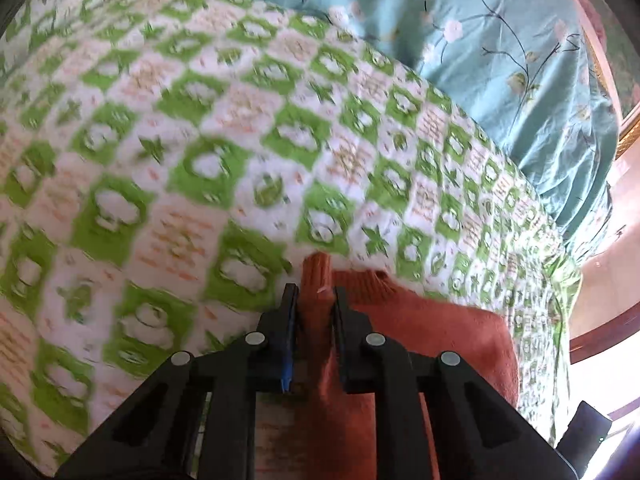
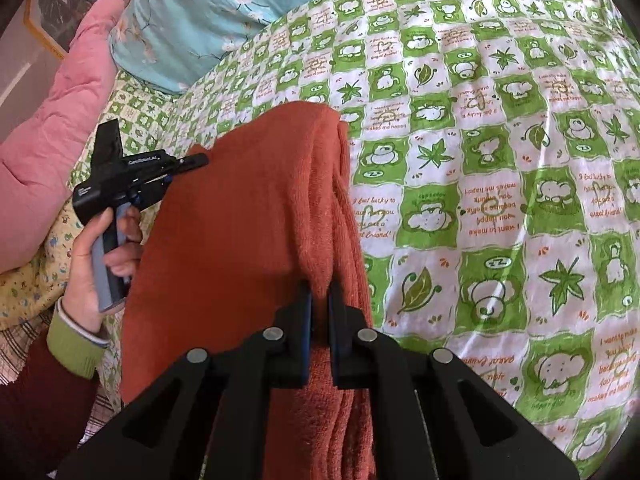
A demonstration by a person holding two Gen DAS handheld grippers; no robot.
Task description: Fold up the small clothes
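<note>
An orange-red knitted garment (image 2: 240,220) lies bunched and folded over on the green-and-white checked bedsheet (image 2: 480,160). My right gripper (image 2: 320,286) is shut on a thick fold of it near the front. In the left wrist view my left gripper (image 1: 315,292) is shut on a ribbed edge of the same garment (image 1: 432,332), which sticks up between the fingertips. Seen from the right wrist, the left gripper (image 2: 198,160) is held by a hand (image 2: 88,272) with its tip at the garment's left edge. The left wrist view is blurred.
The checked sheet (image 1: 200,140) covers the bed. A light-blue floral quilt (image 1: 480,40) (image 2: 192,20) is heaped at the far side, with a pink padded cushion (image 2: 52,120) beside it. A green-cuffed sleeve (image 2: 76,344) enters from the lower left.
</note>
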